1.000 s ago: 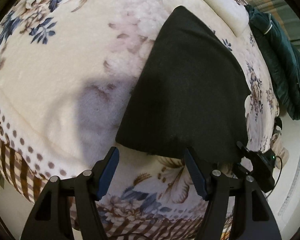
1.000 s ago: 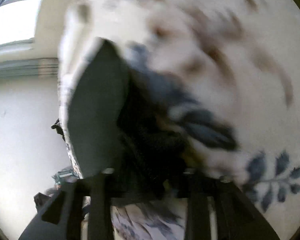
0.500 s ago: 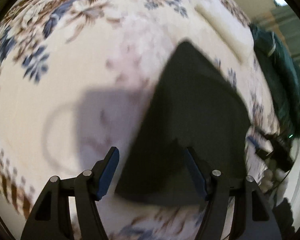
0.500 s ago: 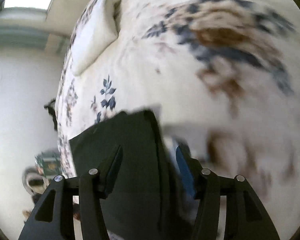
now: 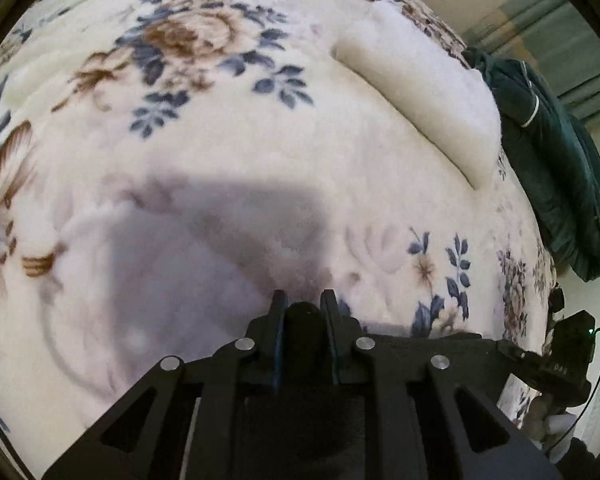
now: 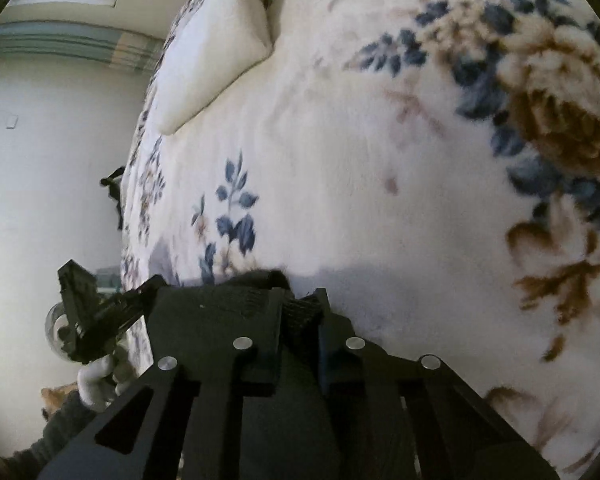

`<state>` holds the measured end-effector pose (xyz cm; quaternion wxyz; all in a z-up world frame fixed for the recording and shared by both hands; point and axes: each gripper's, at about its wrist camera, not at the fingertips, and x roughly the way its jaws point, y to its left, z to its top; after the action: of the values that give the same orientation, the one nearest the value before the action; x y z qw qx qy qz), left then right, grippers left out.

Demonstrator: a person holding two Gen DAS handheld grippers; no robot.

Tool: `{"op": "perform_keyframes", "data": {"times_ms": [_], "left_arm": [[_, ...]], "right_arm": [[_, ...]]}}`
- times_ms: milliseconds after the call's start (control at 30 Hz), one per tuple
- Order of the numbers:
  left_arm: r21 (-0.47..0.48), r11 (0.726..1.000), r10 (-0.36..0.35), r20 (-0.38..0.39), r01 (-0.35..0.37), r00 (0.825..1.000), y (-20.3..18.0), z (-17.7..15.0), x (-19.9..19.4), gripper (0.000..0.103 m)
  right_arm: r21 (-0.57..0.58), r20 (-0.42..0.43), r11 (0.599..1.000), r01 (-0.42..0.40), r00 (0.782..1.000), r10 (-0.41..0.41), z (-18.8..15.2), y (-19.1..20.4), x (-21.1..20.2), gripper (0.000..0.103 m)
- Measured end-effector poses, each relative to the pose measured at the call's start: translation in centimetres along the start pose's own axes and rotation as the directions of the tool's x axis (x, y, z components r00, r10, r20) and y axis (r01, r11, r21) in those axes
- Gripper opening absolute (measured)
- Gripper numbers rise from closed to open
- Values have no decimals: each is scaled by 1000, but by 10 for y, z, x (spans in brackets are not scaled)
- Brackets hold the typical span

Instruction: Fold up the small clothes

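Note:
A small black cloth point(image 5: 304, 316) is pinched between the fingers of my left gripper point(image 5: 303, 300), which is shut on it above the floral blanket point(image 5: 228, 152). The cloth stretches right as a dark band point(image 5: 428, 338) toward the other gripper. My right gripper point(image 6: 299, 296) is shut on the same black cloth point(image 6: 300, 312), whose edge bunches up at the fingertips and spreads left point(image 6: 204, 312). Most of the cloth is hidden below both grippers.
A white pillow point(image 5: 416, 80) lies at the far side of the bed; it also shows in the right wrist view point(image 6: 216, 48). A dark green jacket point(image 5: 552, 168) lies at the bed's right edge. The other hand-held gripper point(image 6: 84, 312) shows at left.
Both grippers were open over the flat black cloth; now both have shut on its edge and lifted it, so the cloth no longer lies spread on the blanket.

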<state>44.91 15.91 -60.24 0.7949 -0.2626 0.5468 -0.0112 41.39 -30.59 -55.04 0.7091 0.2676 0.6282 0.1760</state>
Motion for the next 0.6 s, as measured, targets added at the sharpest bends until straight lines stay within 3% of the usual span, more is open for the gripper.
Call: {"op": "perform_keyframes", "data": {"times_ms": [133,267,333,367,400,467,600], "left_arm": [[-65,997,-30,1,30,1000,17,0,1,13],[-115,992,-61,-23,58,998,25,2,5,15],[-130,988,-92,-40,86,995,25,2,-2,20],[-136,985,-115,-47,107,992,25,0,-12,27],[-133,984,-125,-44,118,991,24,-4,-19,43],[-126,982,-144,-39,138,989,26,-16,-40,70],[-151,973,-185,-50,176,981,40,-57,-72,71]], "right_arm": [[19,52,999,29,998,-30,5,0,-4,12],[56,-18,996,75,997,-74,11,-10,23,12],[109,-62,992,57,997,-51,15,-16,25,14],[152,-75,988,30,997,-19,17,-19,22,20],[184,-79,983,10,997,5,15,-23,11,25],[197,-68,980,7,998,7,6,-25,-12,58],[265,-96,964,-33,994,60,-54,-35,-55,65]]}}
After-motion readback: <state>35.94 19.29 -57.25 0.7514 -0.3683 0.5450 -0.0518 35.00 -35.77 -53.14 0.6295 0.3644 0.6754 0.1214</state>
